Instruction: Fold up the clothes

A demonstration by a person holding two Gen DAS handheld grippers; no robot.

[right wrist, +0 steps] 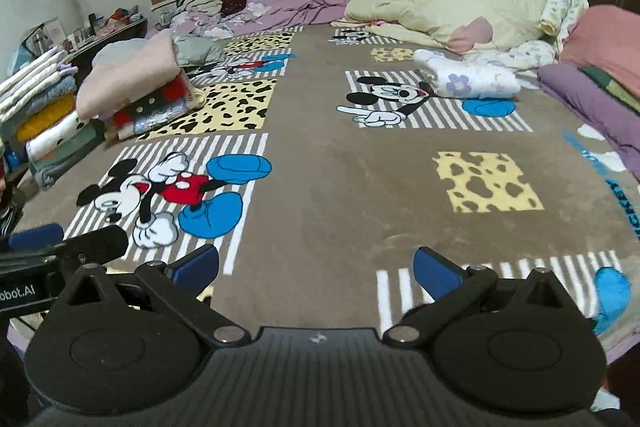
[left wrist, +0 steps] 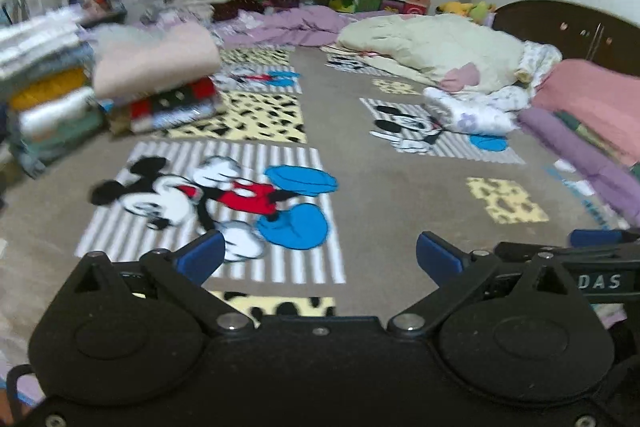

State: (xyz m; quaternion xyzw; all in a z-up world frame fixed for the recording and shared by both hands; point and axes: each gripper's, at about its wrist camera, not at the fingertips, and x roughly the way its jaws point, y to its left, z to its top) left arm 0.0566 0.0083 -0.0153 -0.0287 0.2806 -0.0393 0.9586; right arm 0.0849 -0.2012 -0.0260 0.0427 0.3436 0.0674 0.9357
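Fingers (left wrist: 208, 257) on both my grippers stood apart, empty, above the bed (right wrist: 340, 187); folded clothes (right wrist: 132, 83) sat stacked at its left, a floral bundle (right wrist: 472, 81) lay crumpled right.

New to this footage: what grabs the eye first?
The cartoon mouse print on the brown bedspread fills the foreground. Folded stacks sit at the left edge, and a cream quilt is heaped far right. Both grippers, left and right, hover open and empty.

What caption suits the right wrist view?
Open right claw hovers empty above cartoon-print blanket; folded clothes stack at left.
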